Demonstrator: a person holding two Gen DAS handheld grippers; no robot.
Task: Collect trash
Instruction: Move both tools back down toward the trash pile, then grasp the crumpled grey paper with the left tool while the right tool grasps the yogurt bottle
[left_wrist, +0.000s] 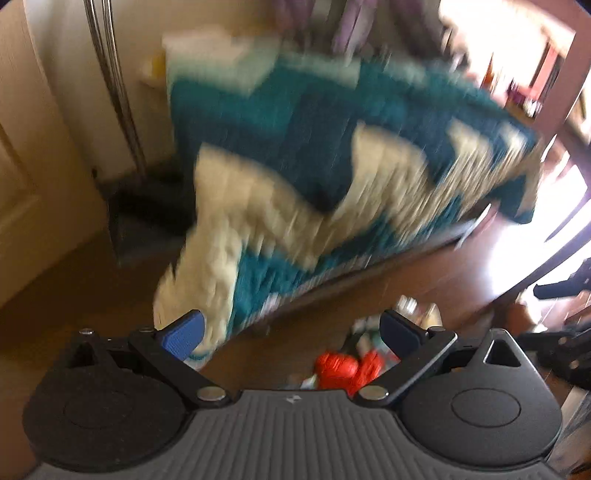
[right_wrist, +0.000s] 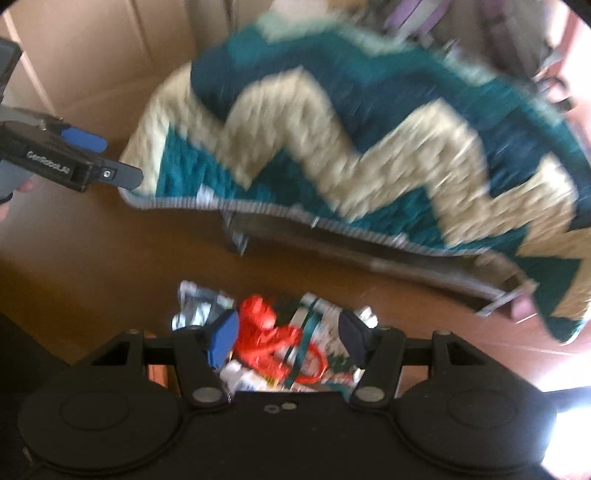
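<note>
Pointing steeply down at the wooden floor, the left gripper is held wide open and empty, the trash pile lying below its right finger. The right gripper is likewise spread open, empty, directly above the trash, the chevron blanket draped beyond.

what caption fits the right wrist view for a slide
Open right hand-held gripper above a pile of trash on the wooden floor, beside a bed with a teal zigzag blanket.
</note>
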